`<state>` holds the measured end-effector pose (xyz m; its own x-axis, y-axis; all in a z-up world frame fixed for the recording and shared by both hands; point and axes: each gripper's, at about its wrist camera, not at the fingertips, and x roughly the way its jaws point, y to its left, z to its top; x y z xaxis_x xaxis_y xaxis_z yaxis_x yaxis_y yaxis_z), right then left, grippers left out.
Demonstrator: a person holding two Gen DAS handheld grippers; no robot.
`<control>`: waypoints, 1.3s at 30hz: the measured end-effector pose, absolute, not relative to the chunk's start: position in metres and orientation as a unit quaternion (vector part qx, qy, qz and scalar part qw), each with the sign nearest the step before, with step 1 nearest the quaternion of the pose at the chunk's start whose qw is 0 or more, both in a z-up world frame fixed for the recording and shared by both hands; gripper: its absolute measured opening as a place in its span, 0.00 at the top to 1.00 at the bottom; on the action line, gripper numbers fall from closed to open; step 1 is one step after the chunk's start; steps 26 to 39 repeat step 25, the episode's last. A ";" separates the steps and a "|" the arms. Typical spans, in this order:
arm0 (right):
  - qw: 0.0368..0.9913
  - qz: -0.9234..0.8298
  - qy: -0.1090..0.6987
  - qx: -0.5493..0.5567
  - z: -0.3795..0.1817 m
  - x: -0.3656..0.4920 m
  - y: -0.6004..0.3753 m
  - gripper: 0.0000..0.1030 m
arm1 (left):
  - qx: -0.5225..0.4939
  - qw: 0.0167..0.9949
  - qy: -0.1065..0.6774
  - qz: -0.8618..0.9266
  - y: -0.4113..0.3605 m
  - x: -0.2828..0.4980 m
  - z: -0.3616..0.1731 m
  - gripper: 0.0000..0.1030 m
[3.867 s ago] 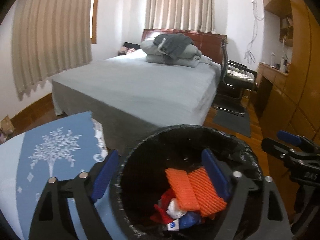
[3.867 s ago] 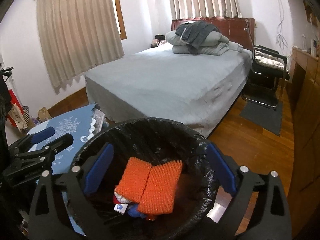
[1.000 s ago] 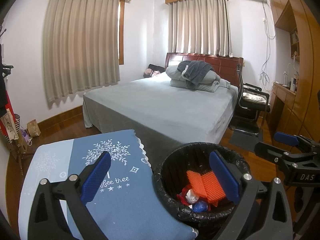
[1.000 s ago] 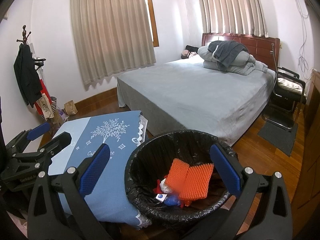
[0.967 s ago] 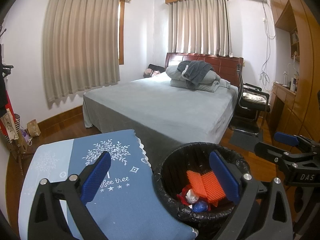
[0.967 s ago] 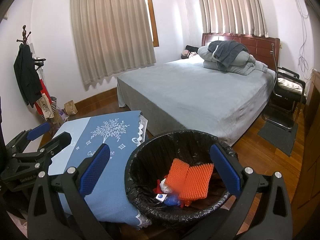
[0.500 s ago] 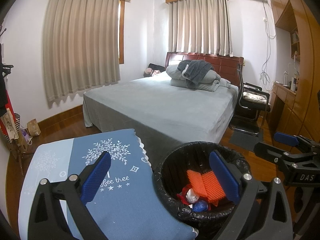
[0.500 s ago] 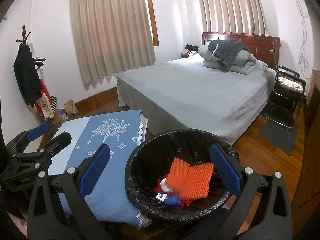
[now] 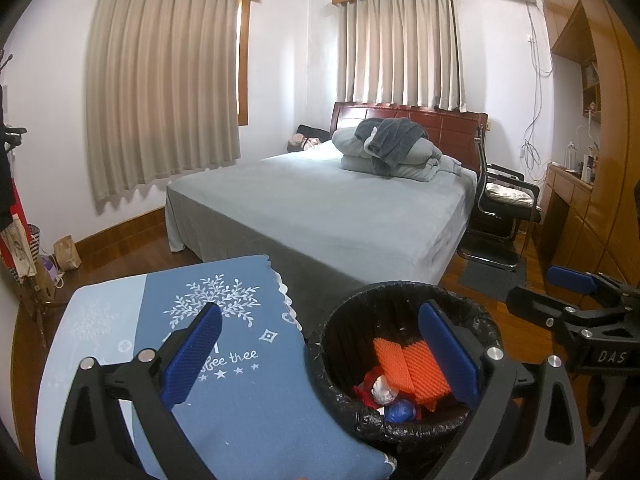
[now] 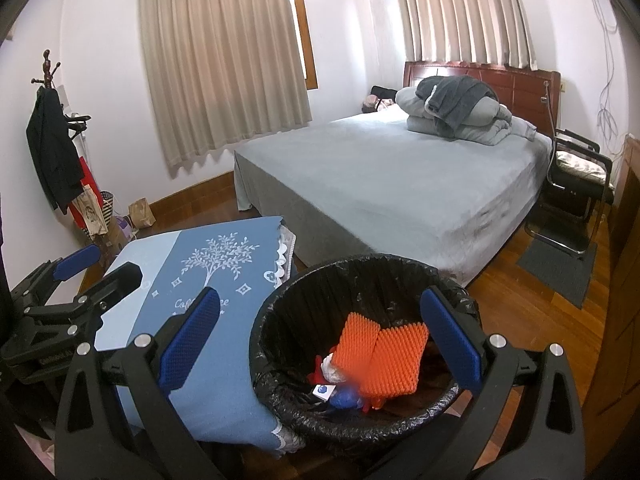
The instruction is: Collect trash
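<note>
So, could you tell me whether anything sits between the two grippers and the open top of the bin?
Nothing visible does: the left gripper and right gripper are open and empty above the uncovered bin.

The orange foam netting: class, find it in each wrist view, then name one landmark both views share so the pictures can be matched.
Left wrist view: the orange foam netting lies inside the black-lined trash bin, lower right of centre.
Right wrist view: the netting lies in the same bin, lower centre.
Shared landmark: the blue tree-print tablecloth just left of the bin.
</note>
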<state>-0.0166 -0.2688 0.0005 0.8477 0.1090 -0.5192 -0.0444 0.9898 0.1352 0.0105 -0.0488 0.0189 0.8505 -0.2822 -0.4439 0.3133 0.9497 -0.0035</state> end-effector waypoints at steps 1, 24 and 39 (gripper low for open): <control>0.959 0.040 0.273 0.059 0.000 -0.017 -0.269 0.05 | 0.035 0.961 0.226 -0.155 -0.049 0.010 0.019 0.06; 0.958 0.041 0.277 0.061 -0.005 -0.017 -0.268 0.05 | 0.034 0.960 0.230 -0.154 -0.049 0.006 0.016 0.06; 0.958 0.041 0.277 0.061 -0.006 -0.016 -0.269 0.05 | 0.034 0.960 0.230 -0.154 -0.049 0.005 0.016 0.06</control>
